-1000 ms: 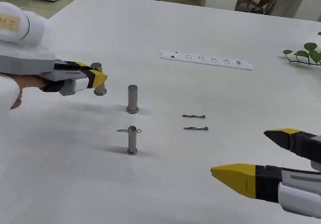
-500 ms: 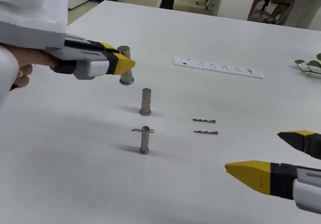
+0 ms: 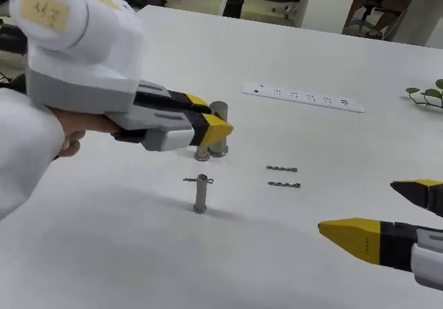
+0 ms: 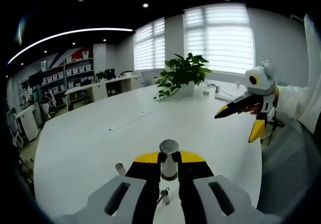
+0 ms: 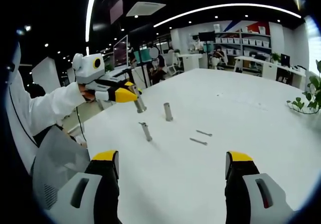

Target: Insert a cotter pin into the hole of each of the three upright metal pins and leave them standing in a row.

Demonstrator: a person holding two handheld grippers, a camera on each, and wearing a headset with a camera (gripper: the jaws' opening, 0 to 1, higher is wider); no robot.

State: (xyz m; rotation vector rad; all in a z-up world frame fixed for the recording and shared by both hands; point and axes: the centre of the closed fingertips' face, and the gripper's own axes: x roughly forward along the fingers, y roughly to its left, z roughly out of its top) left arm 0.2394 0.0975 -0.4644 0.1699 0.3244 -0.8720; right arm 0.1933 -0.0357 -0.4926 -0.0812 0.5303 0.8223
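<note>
Upright metal pin (image 4: 169,159) clamped in the left gripper (image 3: 213,129), axis vertical.
It is just beside the second bare pin (image 3: 201,154). Two loose cotter pins (image 3: 282,168) lie flat, nearer the right gripper (image 3: 356,207), whose jaws are spread and empty.

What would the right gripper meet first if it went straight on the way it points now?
Probably the bare upright pin, centred between its open jaws; the cottered pin stands just aside. Depth is unclear.

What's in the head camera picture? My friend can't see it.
The left gripper grips one metal pin at a white table. A second pin stands with a cotter pin through it; two loose cotter pins lie nearby.
</note>
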